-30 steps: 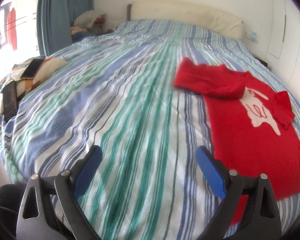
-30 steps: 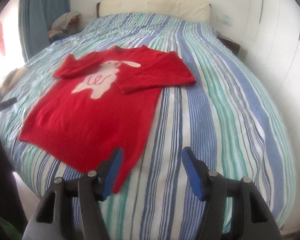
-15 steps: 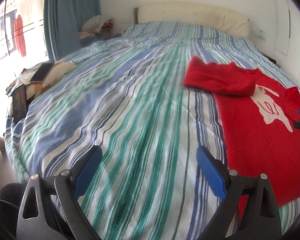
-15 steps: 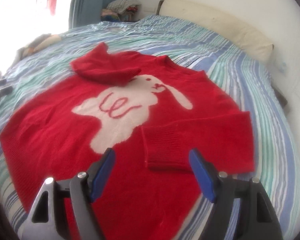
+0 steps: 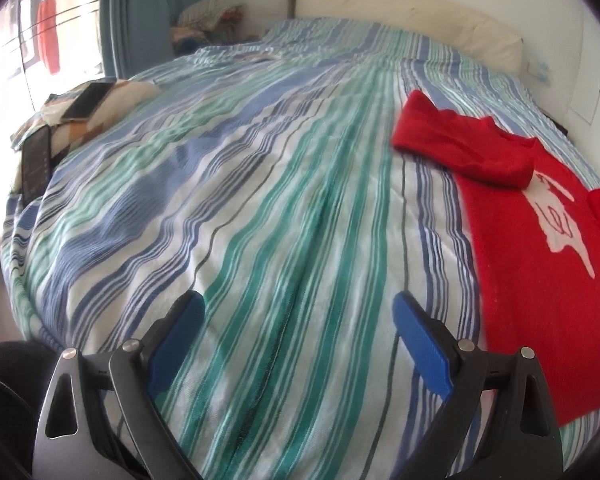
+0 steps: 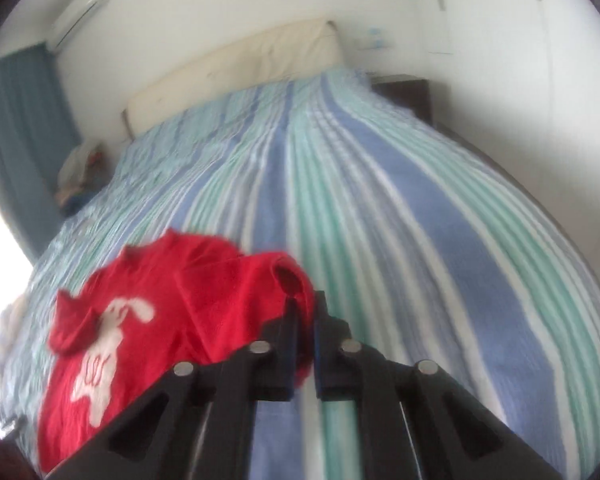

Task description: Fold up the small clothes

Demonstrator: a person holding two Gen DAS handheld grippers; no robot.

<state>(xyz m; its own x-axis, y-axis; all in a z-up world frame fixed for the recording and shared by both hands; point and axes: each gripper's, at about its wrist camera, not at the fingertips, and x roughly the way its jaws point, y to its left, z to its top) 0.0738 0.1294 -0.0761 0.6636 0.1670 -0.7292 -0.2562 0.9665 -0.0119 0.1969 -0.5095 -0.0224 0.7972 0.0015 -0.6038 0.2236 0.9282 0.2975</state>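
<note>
The right gripper (image 6: 305, 312) is clamped on a raised fold of the red sweater (image 6: 204, 300), apparently the sleeve end, though this view is motion-blurred. Red knit fills the narrow gap between the two pads. The rest of the sweater lies flat on the striped bedspread (image 6: 400, 240), rabbit motif facing up, with the other sleeve folded across the chest.

The left gripper (image 5: 298, 316) hovers over bare bedspread with its jaws wide apart and nothing between them. The sweater lies to its right, near the right edge of the bed, clear of the fingers.

Two phones (image 5: 88, 100) and a patterned cushion (image 5: 112, 108) rest at the bed's left edge. A cream headboard (image 5: 400, 16) closes the far edge. The middle of the bed offers open room.
</note>
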